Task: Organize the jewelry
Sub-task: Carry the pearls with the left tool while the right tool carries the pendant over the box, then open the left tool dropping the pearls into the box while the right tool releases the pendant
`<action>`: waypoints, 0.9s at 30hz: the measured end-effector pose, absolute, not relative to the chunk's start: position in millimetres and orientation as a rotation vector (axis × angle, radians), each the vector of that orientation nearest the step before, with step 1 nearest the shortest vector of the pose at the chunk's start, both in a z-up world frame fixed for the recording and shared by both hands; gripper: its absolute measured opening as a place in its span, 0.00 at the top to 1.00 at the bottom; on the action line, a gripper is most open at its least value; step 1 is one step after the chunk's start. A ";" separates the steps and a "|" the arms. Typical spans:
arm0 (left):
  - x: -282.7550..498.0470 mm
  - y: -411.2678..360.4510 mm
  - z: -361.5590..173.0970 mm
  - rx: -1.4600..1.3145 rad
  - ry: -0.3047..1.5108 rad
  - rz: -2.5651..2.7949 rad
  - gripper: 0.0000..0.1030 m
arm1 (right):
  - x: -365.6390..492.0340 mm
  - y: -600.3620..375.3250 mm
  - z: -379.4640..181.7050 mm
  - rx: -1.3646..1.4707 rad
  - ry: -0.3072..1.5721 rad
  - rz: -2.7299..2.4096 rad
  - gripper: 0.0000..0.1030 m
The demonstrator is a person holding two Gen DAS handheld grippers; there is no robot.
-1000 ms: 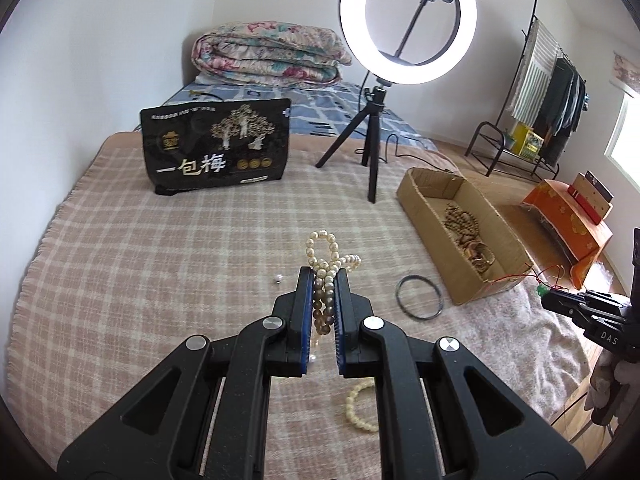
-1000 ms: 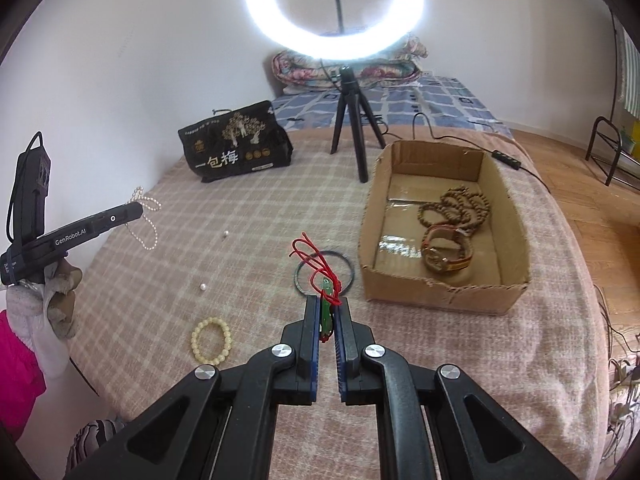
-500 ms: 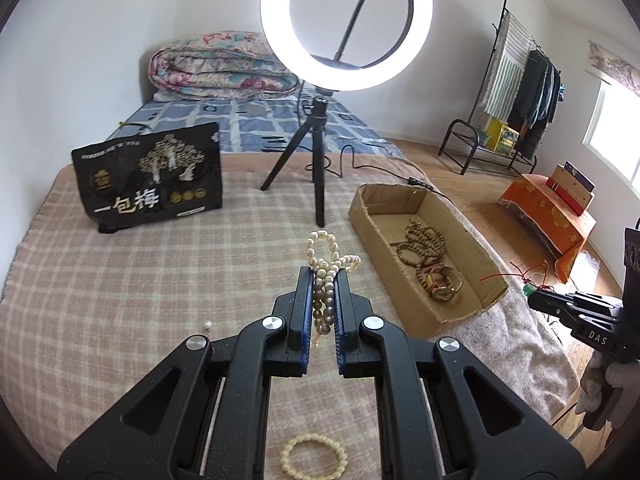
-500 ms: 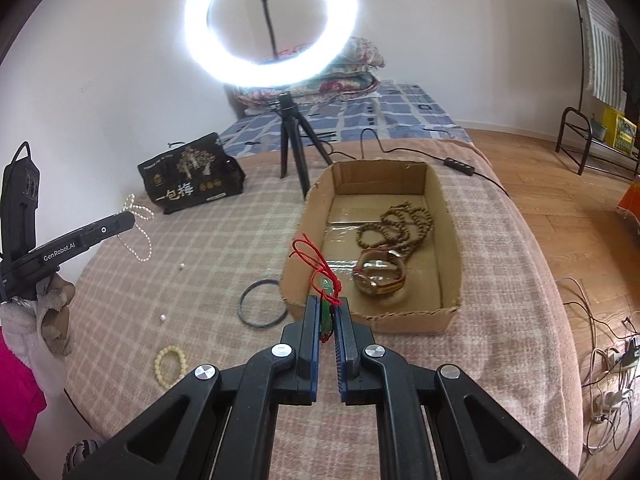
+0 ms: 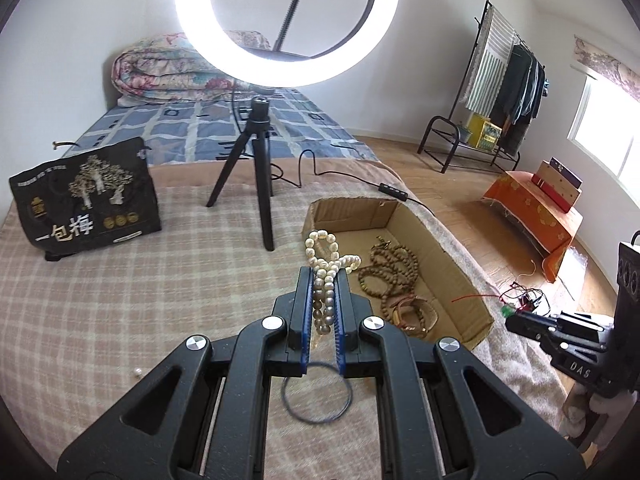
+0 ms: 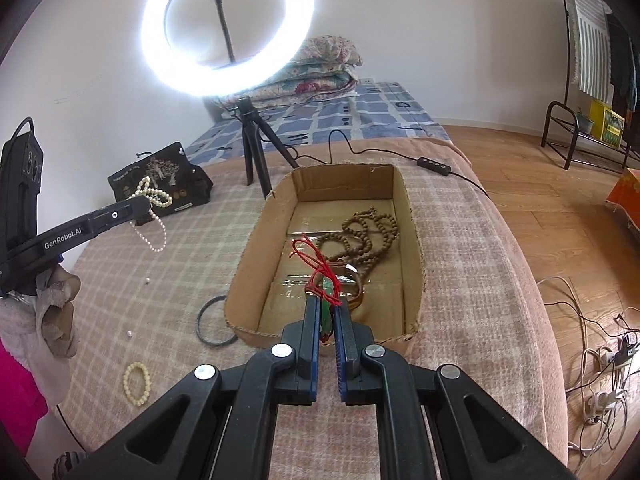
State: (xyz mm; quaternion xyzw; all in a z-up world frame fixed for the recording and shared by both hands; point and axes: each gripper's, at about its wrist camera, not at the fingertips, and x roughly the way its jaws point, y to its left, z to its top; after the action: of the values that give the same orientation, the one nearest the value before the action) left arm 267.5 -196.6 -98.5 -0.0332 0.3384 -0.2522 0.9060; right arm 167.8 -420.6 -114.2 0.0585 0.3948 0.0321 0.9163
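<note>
Pearl necklace (image 5: pixel 325 276) hangs pinched between the blue pads of the left gripper (image 5: pixel 323 280), its strand running lengthwise along the fingers, with a looped end poking out past the tips toward the upper middle of the left wrist frame. In the right wrist view the same strand dangles down from that gripper at the left of the frame, over the checked blanket (image 6: pixel 160 288). The right gripper (image 6: pixel 327 306) is clamped on a green pendant (image 6: pixel 327 312) whose red cord (image 6: pixel 316 260) sticks up and forward, over the near end of the cardboard box (image 6: pixel 414 248). That box lies with its long axis running away from the gripper, holding brown wooden beads (image 6: pixel 360 236) and a brown bangle (image 6: pixel 354 288). Just left of the box a dark ring (image 6: pixel 210 324) lies flat on the blanket, and a cream bead bracelet (image 6: pixel 137 383) sits nearer the lower left. A ring light (image 6: pixel 228 28) on a tripod stands behind the box.
</note>
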 end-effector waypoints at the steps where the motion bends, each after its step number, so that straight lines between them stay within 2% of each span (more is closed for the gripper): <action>1: 270.3 -200.3 -99.4 -0.070 0.698 -0.527 0.93 | 169.8 -421.6 -115.3 0.121 0.815 0.063 0.96; 27: 313.4 -283.1 -140.1 -0.036 0.764 -0.571 0.93 | 205.7 -445.2 -152.9 0.135 0.866 0.027 0.95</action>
State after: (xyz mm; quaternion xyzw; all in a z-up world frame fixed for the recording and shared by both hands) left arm 313.4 -283.1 -140.1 -0.0175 0.3678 -0.2747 0.8883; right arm 205.7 -445.2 -152.9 0.0653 0.4195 0.0128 0.9053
